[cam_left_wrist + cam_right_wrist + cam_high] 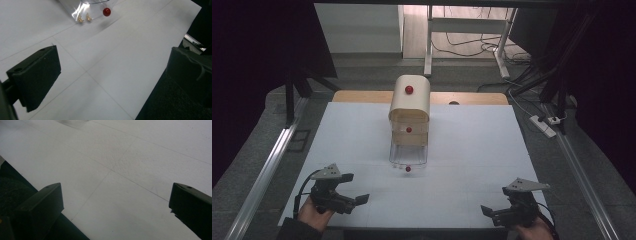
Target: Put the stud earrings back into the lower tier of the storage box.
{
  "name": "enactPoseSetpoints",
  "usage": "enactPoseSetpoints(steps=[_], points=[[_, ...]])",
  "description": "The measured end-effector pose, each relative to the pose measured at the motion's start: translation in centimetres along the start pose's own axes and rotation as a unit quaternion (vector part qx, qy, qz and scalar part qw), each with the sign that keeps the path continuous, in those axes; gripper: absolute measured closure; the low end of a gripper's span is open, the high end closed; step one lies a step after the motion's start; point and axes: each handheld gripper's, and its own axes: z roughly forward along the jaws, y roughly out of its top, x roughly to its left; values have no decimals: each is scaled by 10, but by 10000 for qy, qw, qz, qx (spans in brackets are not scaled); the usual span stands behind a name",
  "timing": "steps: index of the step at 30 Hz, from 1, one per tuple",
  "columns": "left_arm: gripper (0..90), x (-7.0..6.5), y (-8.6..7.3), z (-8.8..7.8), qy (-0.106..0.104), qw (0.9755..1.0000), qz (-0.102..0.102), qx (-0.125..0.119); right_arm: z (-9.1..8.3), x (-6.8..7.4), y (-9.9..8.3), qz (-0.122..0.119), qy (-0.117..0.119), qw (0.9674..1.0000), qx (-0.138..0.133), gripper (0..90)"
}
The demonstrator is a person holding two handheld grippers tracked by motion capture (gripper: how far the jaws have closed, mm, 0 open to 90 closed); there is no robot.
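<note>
High view: small drawer cabinet [409, 117] at table [472, 150] centre, 3 red knobs, lowest clear drawer [408, 155] pulled out nearward. Left gripper [354, 200] and right gripper [489, 212] near edge, jaws wide, empty. Probably light, rigid, slippery plastic; best gripped at bottom knob [106, 11].

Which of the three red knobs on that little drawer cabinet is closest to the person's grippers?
The lowest red knob, on the clear bottom drawer that is pulled out toward the person. The other two knobs sit higher and farther back on the cabinet.
</note>
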Motion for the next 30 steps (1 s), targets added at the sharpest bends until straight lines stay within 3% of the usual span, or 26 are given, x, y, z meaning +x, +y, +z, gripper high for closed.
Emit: enactPoseSetpoints(steps=[16,30], points=[[0,6,-15,-21,223,9995,-194,-68,0,1,0,-59,-21,10000,25,0],[0,3,-19,-26,483,9988,-100,77,0,2,-1,-80,-44,10000,40,0]])
